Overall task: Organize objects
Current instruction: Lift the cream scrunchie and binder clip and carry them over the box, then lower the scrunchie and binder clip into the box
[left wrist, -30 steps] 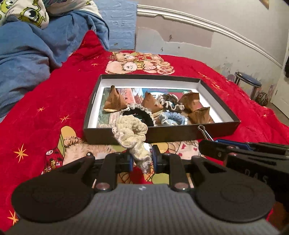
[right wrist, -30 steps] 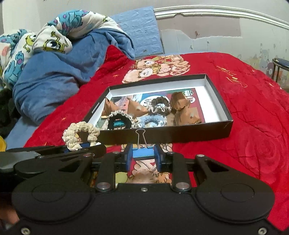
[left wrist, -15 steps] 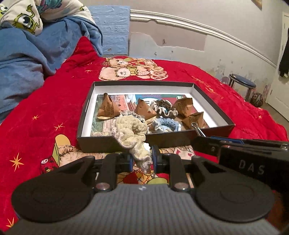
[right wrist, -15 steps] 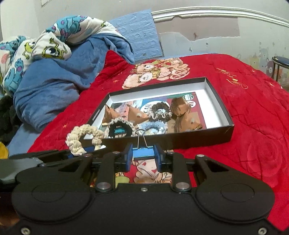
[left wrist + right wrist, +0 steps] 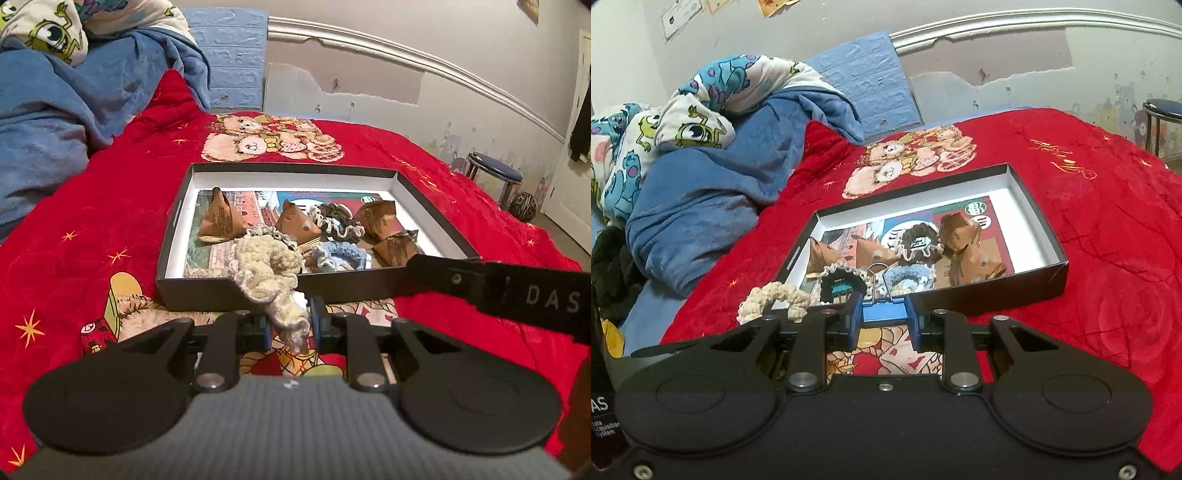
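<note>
Left wrist view: the left hand-held gripper [image 5: 288, 325] is clenched on a cream crocheted yarn scrunchie [image 5: 271, 275], held just short of the near wall of the shallow black cardboard box [image 5: 229, 295] on the red bed blanket [image 5: 92, 229]. Right wrist view: the right hand-held gripper [image 5: 882, 323] is clamped on a blue metal binder clip [image 5: 882, 312], also at the near wall. Already boxed: brown paper pyramid packets [image 5: 218, 221], a dark brown scrunchie [image 5: 340, 221], a light blue scrunchie [image 5: 340, 254], a black one [image 5: 842, 282]. Judged nearly finished; both held items remain to be dropped in.
</note>
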Demonstrator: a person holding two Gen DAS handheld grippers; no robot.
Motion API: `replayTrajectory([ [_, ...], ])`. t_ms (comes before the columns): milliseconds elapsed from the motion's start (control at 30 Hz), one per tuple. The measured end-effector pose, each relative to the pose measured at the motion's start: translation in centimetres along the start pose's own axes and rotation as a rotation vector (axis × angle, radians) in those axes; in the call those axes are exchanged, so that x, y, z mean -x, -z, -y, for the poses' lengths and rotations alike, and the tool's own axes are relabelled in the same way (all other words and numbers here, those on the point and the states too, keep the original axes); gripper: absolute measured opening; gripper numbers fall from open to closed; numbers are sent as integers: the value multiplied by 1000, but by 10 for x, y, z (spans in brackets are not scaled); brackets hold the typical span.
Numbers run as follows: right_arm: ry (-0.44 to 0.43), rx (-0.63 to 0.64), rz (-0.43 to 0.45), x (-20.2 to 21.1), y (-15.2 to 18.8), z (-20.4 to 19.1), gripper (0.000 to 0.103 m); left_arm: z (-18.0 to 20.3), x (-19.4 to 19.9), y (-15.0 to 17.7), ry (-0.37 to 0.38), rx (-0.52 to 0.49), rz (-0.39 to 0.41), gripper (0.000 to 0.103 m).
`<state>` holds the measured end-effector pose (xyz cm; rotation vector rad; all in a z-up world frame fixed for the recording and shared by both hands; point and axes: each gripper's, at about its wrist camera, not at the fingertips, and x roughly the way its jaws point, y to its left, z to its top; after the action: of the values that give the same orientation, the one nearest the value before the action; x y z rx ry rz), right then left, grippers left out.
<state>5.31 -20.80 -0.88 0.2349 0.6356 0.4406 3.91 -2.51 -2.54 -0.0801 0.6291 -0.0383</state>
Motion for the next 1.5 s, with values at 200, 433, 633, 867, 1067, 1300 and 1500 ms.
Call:
replayTrajectory([
  [200,-4,7,-4,-1,3,-3,25,1,-2,1,2,-5,-5,23],
  [433,-7,-14,6,0,1,0,25,1,-2,2,-1,-9,-7,23],
  [633,-12,-26,5,-1,-3,1,25,0,-4,-1,3,-15,6,23],
  [867,-50,-127,6,-21,-48,18,25,-16,-26,-38,6,-74,6,23],
  [1067,-25,-127,-48,-77,-92,27,25,-35,-64,-82,27,-16,18,23],
  [1300,59,-67,-131,-153,-125,30,25,-38,-111,-99,115,-61,45,23],
  [1500,139,20,-152,-187,-126,36,25,-47,-142,-89,155,-27,30,23],
])
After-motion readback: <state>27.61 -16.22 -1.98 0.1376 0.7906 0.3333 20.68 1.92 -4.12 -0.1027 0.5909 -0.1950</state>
